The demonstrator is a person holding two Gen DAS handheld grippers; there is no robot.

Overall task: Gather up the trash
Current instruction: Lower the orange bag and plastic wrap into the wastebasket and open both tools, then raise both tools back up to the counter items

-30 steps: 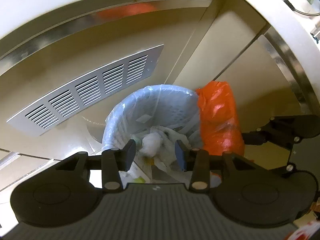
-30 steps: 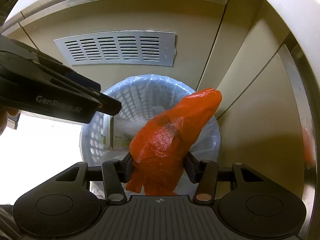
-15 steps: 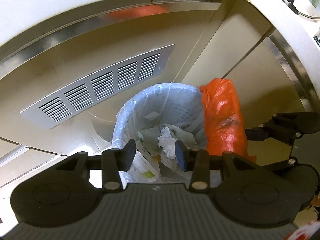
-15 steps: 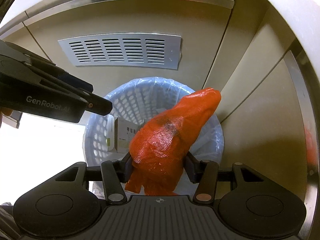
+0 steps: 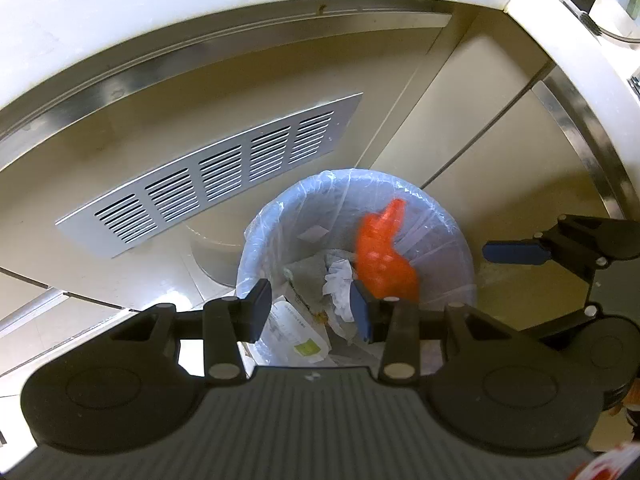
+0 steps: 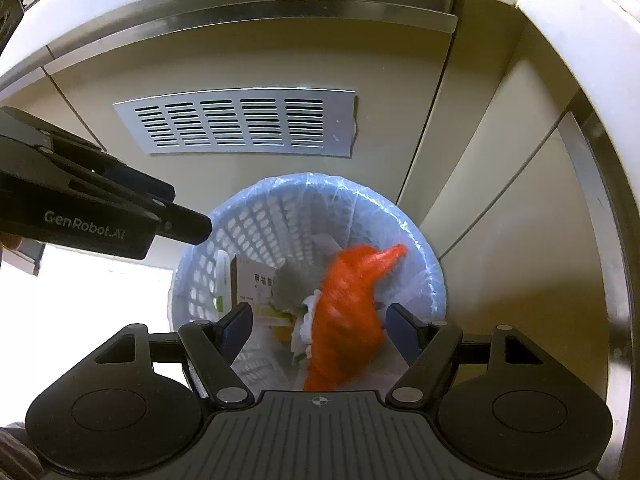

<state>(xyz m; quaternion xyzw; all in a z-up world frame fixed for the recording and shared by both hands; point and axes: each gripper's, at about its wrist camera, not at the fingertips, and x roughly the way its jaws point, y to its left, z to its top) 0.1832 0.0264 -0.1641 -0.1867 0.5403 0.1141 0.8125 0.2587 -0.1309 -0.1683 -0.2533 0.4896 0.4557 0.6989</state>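
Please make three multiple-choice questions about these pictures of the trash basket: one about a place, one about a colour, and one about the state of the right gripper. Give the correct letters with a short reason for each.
1. Where is the orange bag?
A. on the countertop
B. inside the lined basket
C. on the floor beside the basket

2. What colour is the vent grille on the cabinet?
A. silver
B. red
C. black

3. What is the state of the right gripper?
A. shut on the bag
B. shut, with nothing in it
C. open, pads not touching the bag

Answers:
1 B: both views show the bag within the basket's rim, on the papers.
2 A: the slotted plate is silver metal.
3 C: its jaws have just been opening; a gap shows on each side of the blurred bag.
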